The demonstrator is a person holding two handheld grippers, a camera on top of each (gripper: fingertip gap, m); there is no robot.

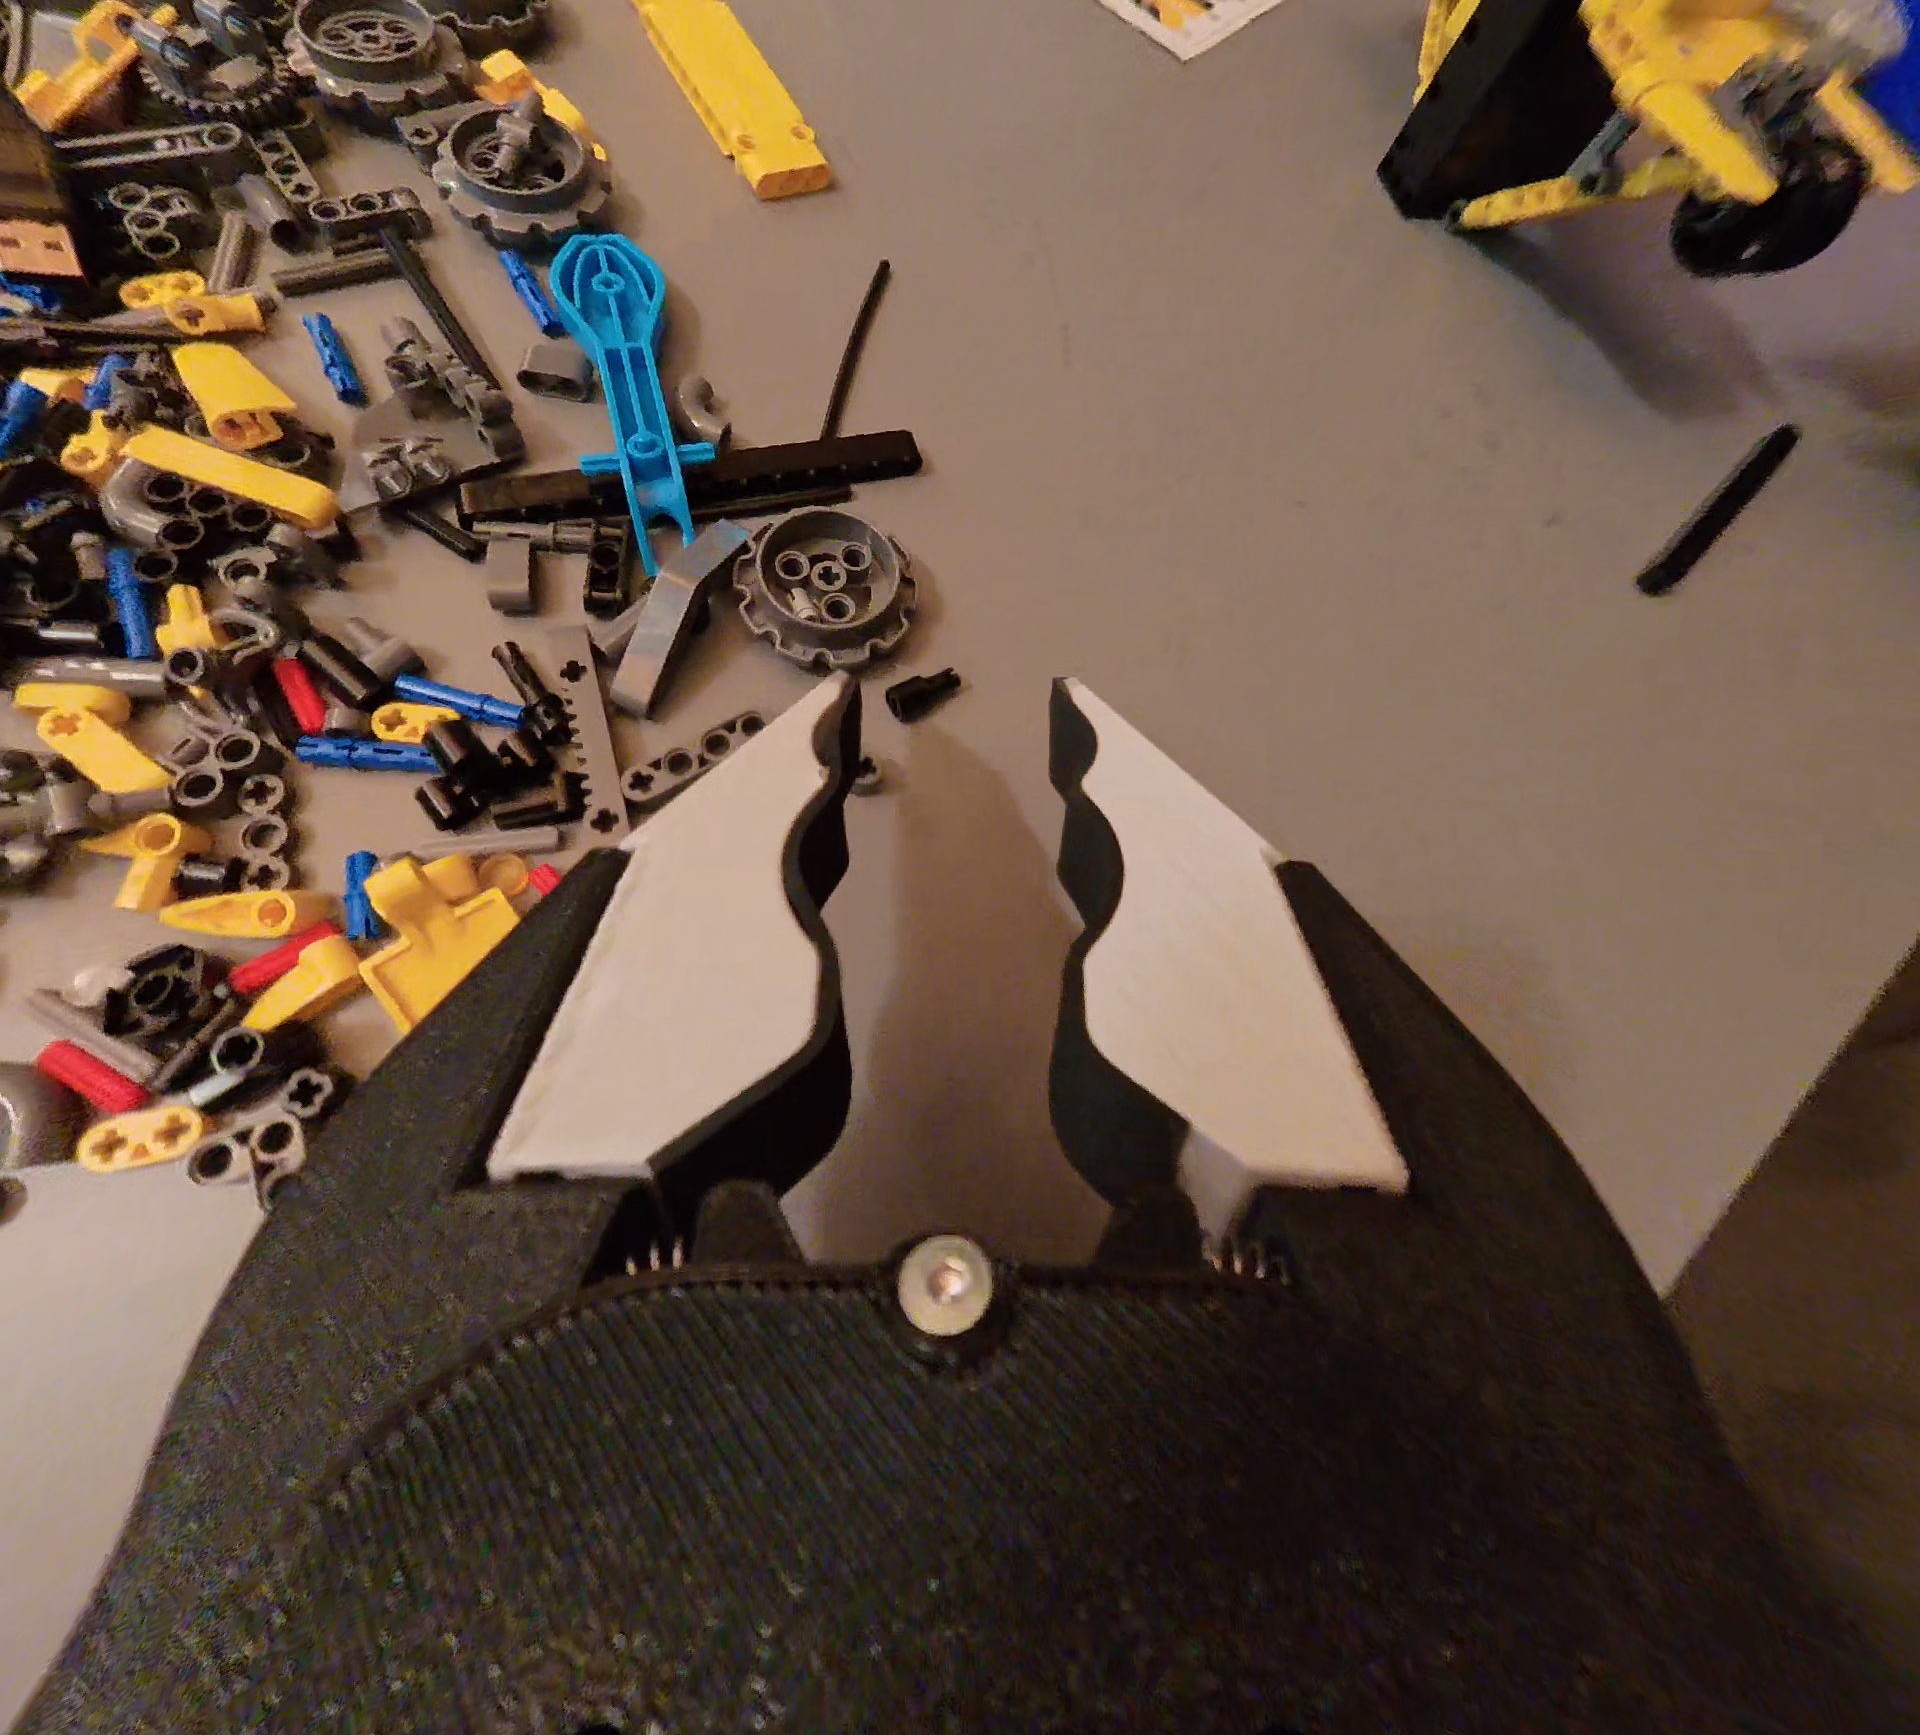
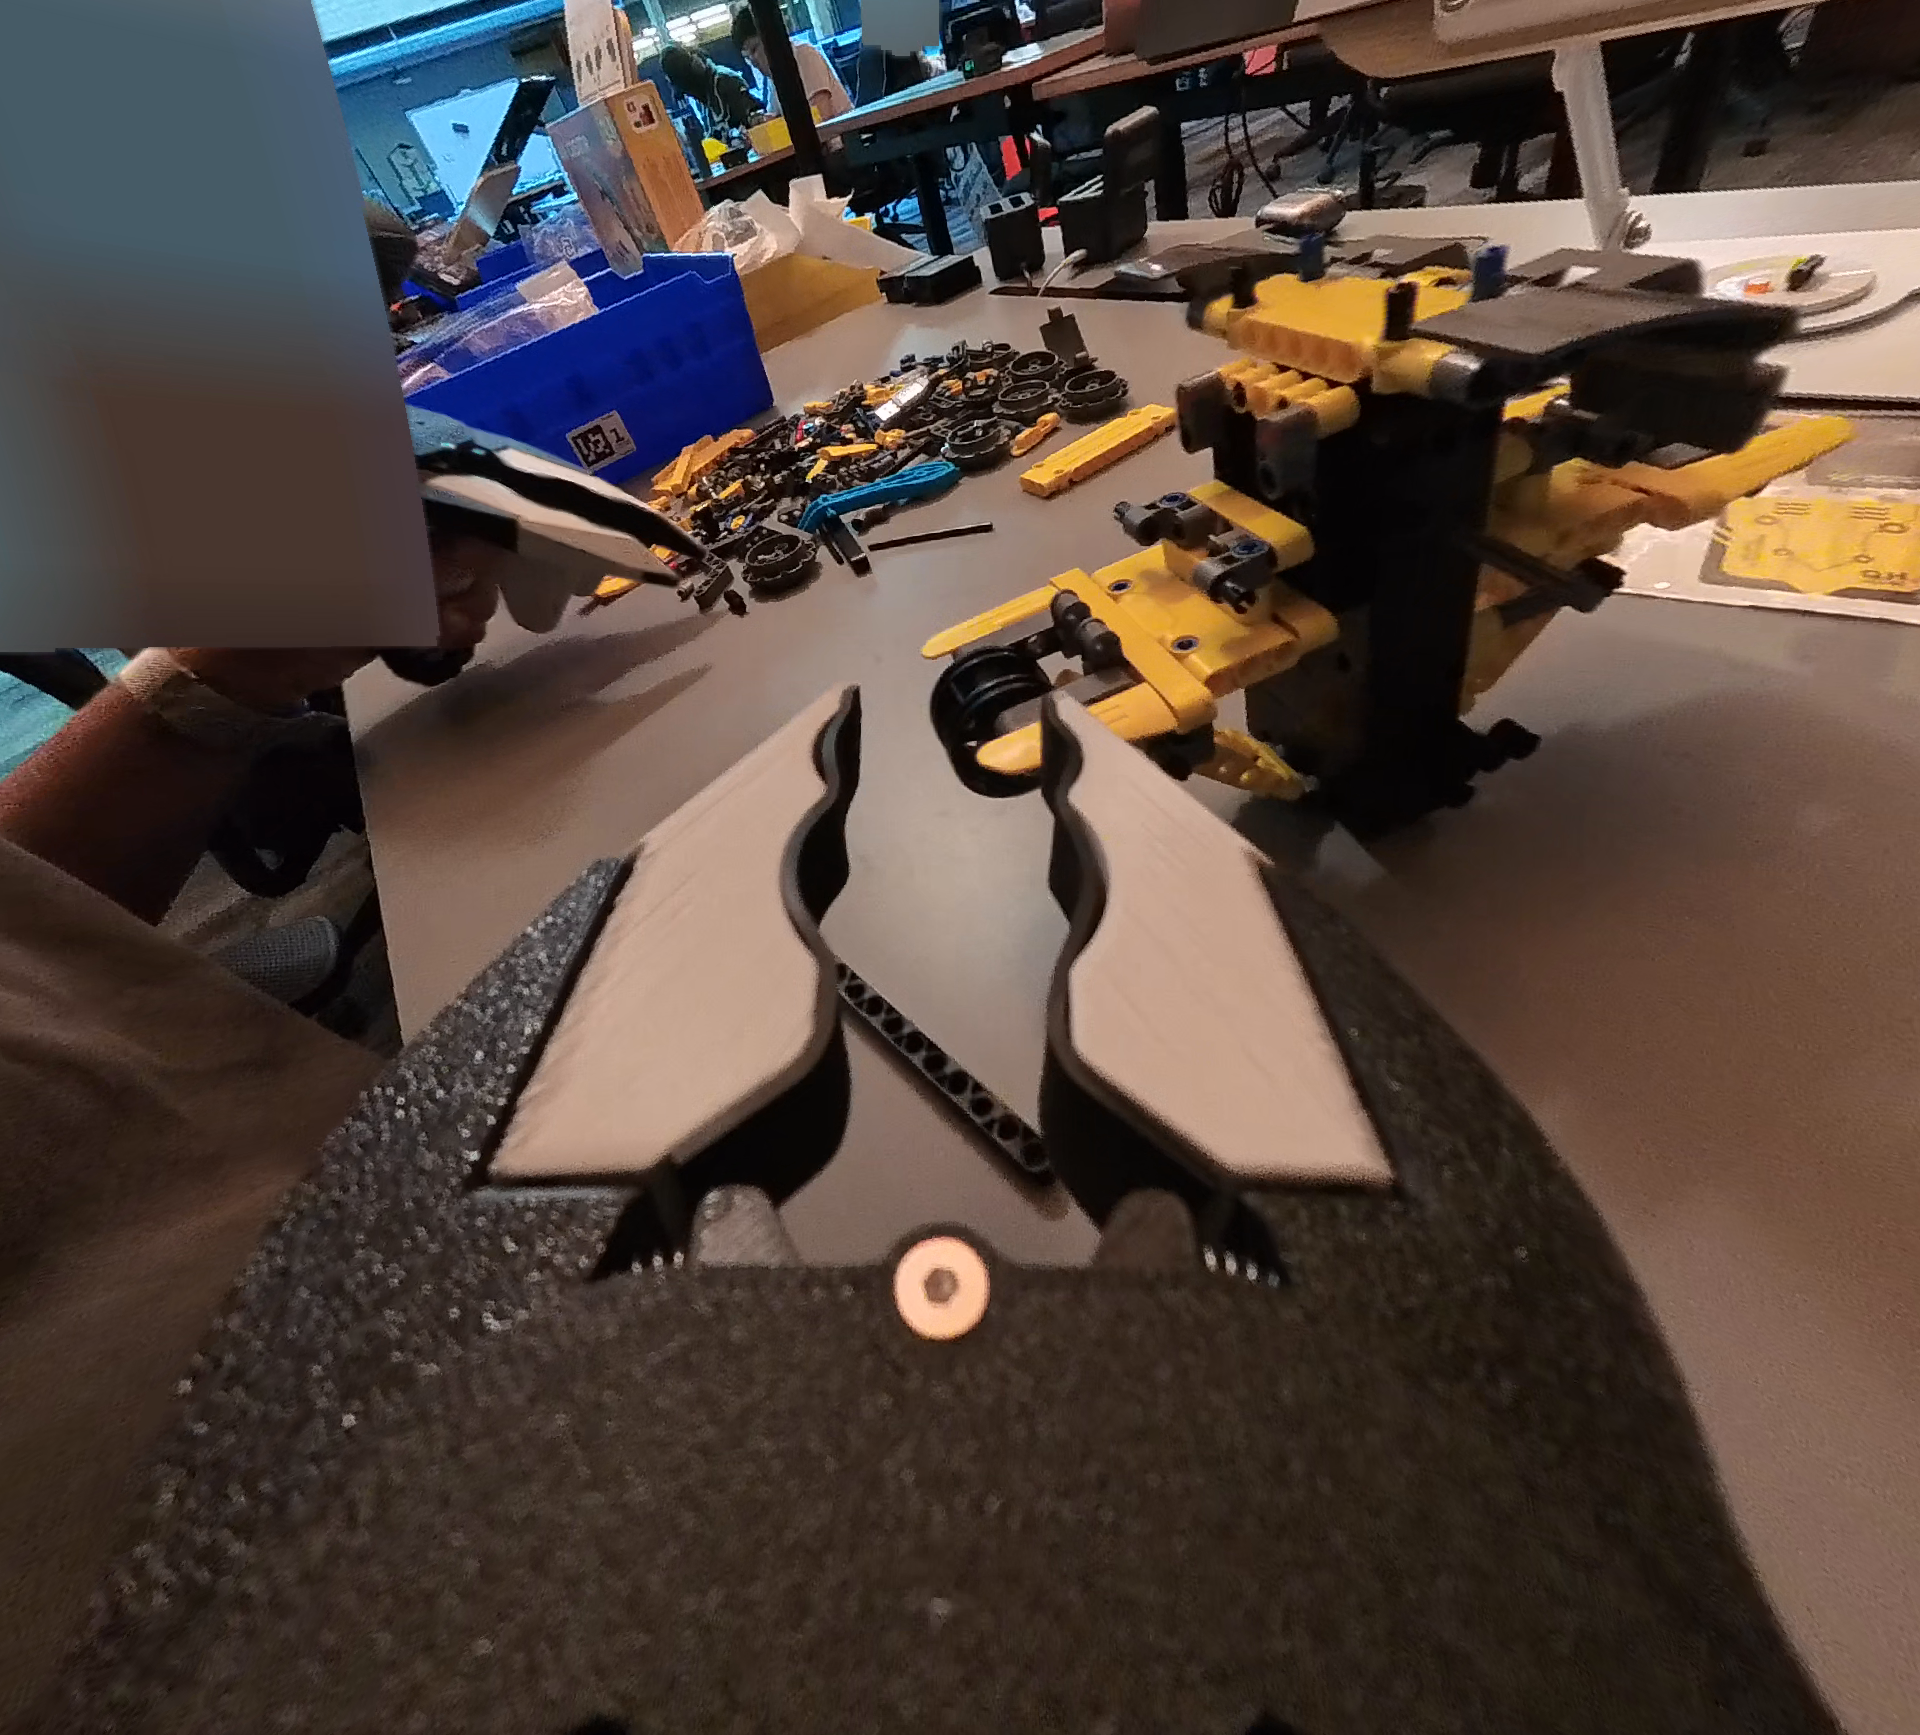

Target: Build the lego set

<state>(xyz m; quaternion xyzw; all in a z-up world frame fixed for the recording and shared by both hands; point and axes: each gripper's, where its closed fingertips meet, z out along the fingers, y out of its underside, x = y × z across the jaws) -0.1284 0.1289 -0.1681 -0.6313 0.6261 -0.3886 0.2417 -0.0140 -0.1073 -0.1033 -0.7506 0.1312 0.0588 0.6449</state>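
The left gripper (image 1: pixel 953 688) is open wide and holds nothing. A tiny black peg (image 1: pixel 922 694) lies on the grey table (image 1: pixel 1247 459) between its tips, by the pile of loose pieces (image 1: pixel 312 490) on the left. The right gripper (image 2: pixel 951 709) is open too, empty, over a black holed beam (image 2: pixel 940 1072). Its tips are near the yellow and black model (image 2: pixel 1340 542) at the right.

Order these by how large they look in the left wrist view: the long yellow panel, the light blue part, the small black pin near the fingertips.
1. Long yellow panel and light blue part: they look about alike in length, so no ranking between them.
2. Small black pin: clearly smallest, though nearest the camera.
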